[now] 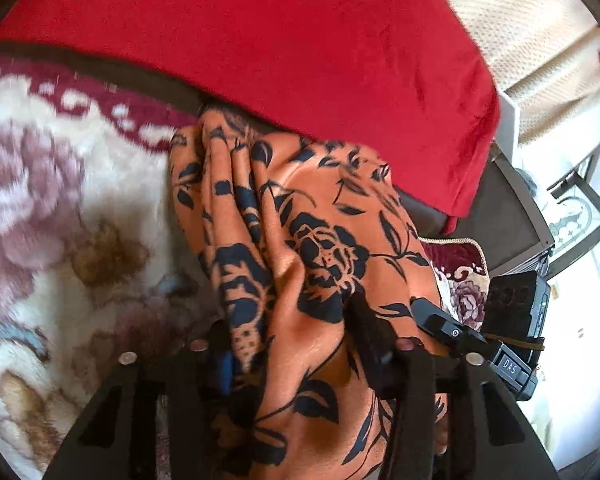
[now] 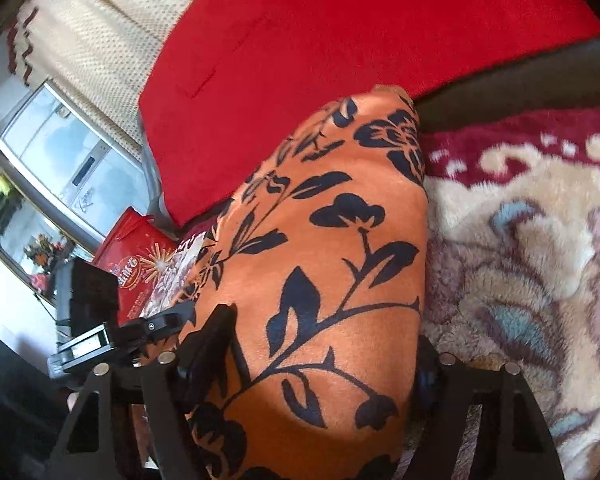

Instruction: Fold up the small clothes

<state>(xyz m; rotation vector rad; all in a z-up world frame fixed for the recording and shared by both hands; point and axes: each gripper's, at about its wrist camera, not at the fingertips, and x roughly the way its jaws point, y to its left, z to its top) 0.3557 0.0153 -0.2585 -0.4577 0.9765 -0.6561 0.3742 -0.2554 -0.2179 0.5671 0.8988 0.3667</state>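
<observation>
Left tongs [image 1: 296, 344] stand partly closed with the orange floral garment [image 1: 300, 240] bunched between them; whether the pads pinch cannot be told. Right tongs [image 2: 323, 360] stand wider, cloth draped between, grip likewise unclear. Garment lies on the plush floral blanket [image 1: 60, 200], against a red cloth [image 1: 260, 40]. Judged light, limp, slippery: take hems or corners. Only the right view shows a red bag [image 2: 136, 264].

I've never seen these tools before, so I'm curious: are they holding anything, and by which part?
The orange floral cloth: the left gripper pinches a bunched fold, the right gripper straddles a wider fold, grip unclear.
</observation>
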